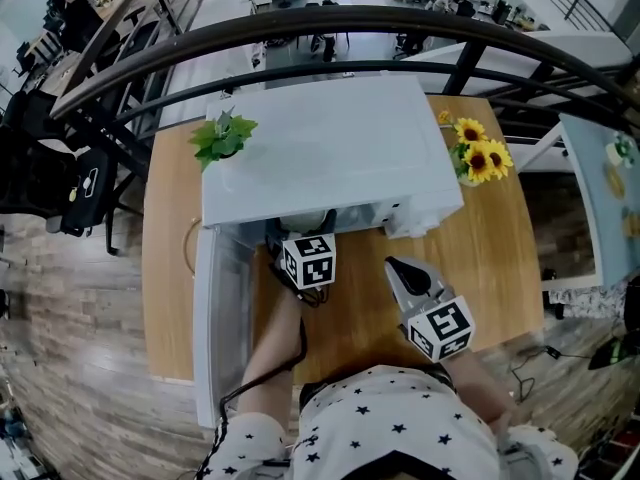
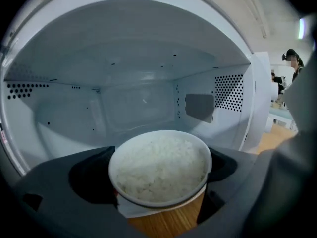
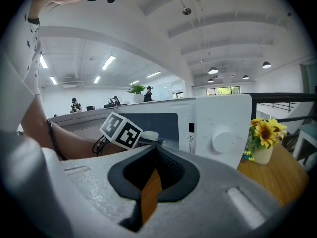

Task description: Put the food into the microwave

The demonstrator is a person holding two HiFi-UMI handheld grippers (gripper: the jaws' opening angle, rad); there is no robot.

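1. The left gripper [image 1: 297, 236] pinches a bowl of white rice [image 2: 159, 168] between its jaws, at the mouth of the microwave [image 1: 330, 148], with the cavity straight ahead.
2. The microwave stands on a wooden table [image 1: 500, 258], and its door [image 1: 222, 318] is swung open to the left.
3. The right gripper [image 3: 153, 182] is held near the control panel. Its jaws are pressed almost together, leaving a thin slit, and hold nothing.
4. Sunflowers [image 1: 482, 156] stand to the right of the microwave.
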